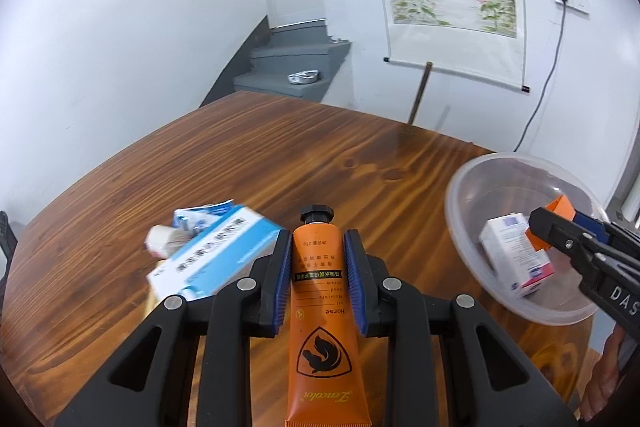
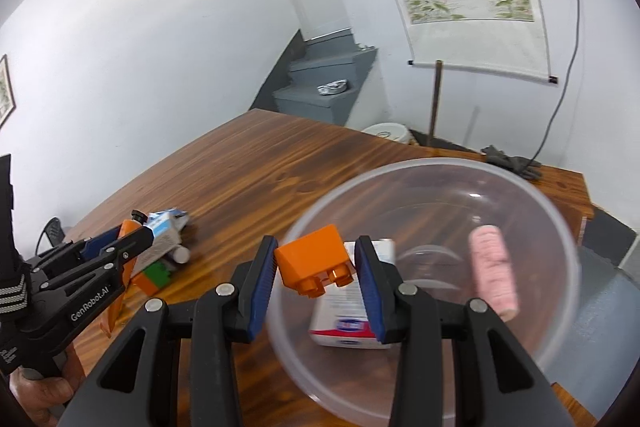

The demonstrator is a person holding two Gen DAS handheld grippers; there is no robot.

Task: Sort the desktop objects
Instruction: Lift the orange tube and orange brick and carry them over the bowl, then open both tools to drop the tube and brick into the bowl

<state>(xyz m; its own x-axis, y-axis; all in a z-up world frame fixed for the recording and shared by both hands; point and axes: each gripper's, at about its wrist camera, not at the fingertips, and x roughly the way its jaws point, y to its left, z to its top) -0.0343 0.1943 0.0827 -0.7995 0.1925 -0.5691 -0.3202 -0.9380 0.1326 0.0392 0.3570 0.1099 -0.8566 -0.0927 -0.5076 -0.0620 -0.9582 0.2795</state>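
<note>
On the left of the wooden worktop a small heap of things waits to be sorted: a blue-and-white box, a crumpled blue-and-white packet behind it and a pale roll beside it. The right wrist view also shows a green and orange block at the foot of this heap.

Next along, the left claw is clenched on an orange tube of hand cream, black cap pointing away, its blue pads pressing both sides. The tube is held above the worktop, just right of the heap.

Further right sits a clear plastic bowl near the worktop's right edge. Inside lie a white box with a red and blue band and a pink roll. The right claw grips an orange toy brick over the bowl's near left rim, studs facing the camera.

The step in hand looks like dropping the brick into the bowl. To do it well, carry the brick past the rim toward the bowl's middle, lower it, then let go, so it does not bounce out. The tube would follow, brought in without bumping the right claw.
</note>
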